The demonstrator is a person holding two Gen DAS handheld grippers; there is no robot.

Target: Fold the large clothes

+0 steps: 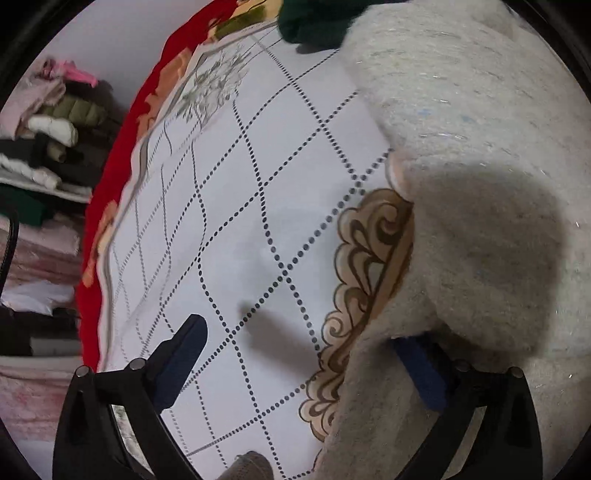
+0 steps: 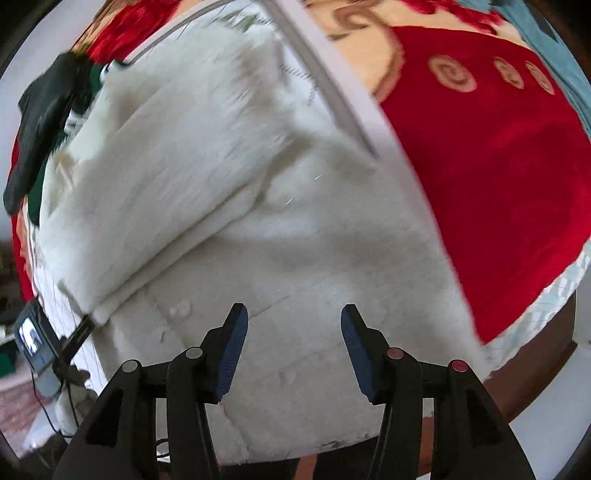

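Note:
A fluffy off-white sweater (image 2: 258, 192) lies spread on the white patterned sheet (image 1: 240, 221); in the left wrist view it (image 1: 480, 184) fills the right side. My left gripper (image 1: 306, 343) is open, its jaws wide apart; the right finger (image 1: 421, 373) is partly under a sweater fold, the left finger (image 1: 181, 362) over bare sheet. My right gripper (image 2: 293, 328) is open and empty, hovering just above the sweater's lower part.
A dark green garment (image 1: 314, 18) lies at the far end of the sheet, also in the right wrist view (image 2: 37, 129). A red blanket (image 2: 498, 184) borders the sheet. Shelves with piled clothes (image 1: 48, 147) stand at left. A small device with screen (image 2: 35, 339) sits at lower left.

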